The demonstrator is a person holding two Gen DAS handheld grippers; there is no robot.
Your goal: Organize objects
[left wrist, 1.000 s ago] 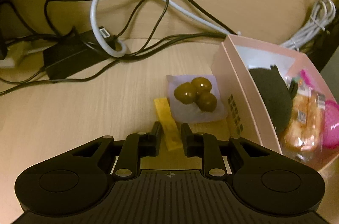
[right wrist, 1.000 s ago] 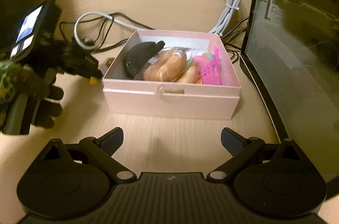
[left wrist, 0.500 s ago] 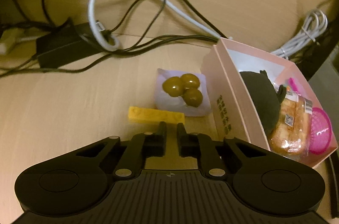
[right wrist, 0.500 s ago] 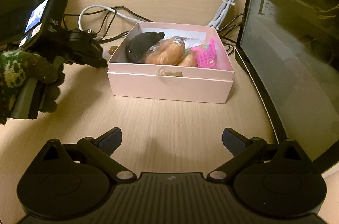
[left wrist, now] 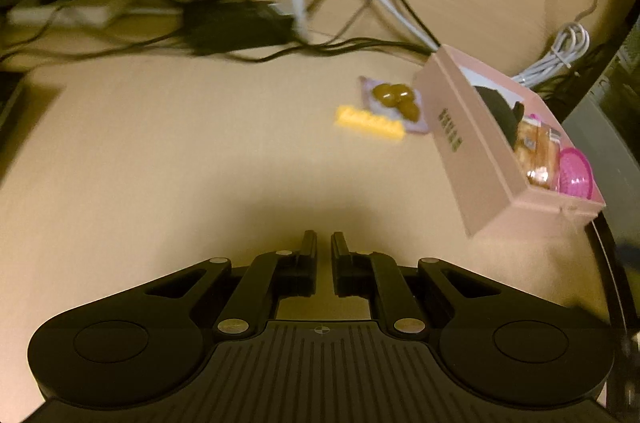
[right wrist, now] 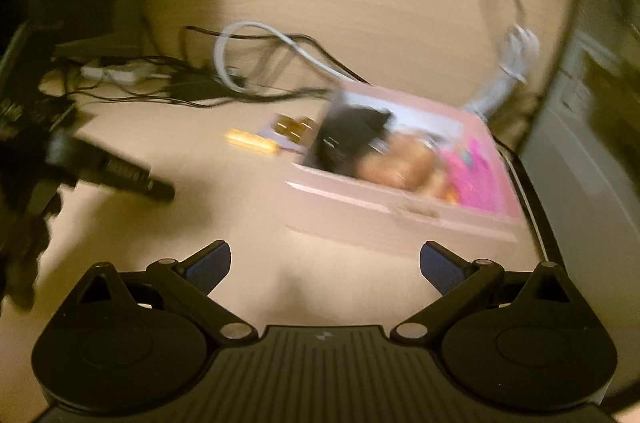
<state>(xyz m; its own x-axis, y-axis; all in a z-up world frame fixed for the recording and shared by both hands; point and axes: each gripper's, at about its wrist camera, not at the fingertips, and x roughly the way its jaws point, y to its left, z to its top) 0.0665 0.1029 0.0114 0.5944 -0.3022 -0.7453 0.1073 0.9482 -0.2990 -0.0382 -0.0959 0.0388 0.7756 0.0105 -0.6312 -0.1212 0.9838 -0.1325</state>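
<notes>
A pink box [left wrist: 472, 139] sits on the wooden desk at the right, holding a black item [left wrist: 498, 111], a wrapped bread [left wrist: 534, 151] and a pink basket [left wrist: 574, 173]. Left of the box lie a yellow brick [left wrist: 368, 123] and a clear packet of brown balls [left wrist: 394, 95]. My left gripper [left wrist: 323, 243] is shut and empty, well back from them. My right gripper [right wrist: 325, 261] is open and empty, in front of the box [right wrist: 400, 219]. The brick [right wrist: 250, 142], the packet [right wrist: 294, 129] and the left gripper [right wrist: 116, 175] show blurred there.
A tangle of black and white cables with a black power adapter [left wrist: 236, 27] lies at the back of the desk. A coiled white cable [left wrist: 560, 55] sits behind the box. A dark computer case [right wrist: 592, 151] stands close to the right of the box.
My left gripper has pulled back and away from the yellow brick, which now lies flat on the desk. My right gripper has lifted and swung left; its view is blurred.
</notes>
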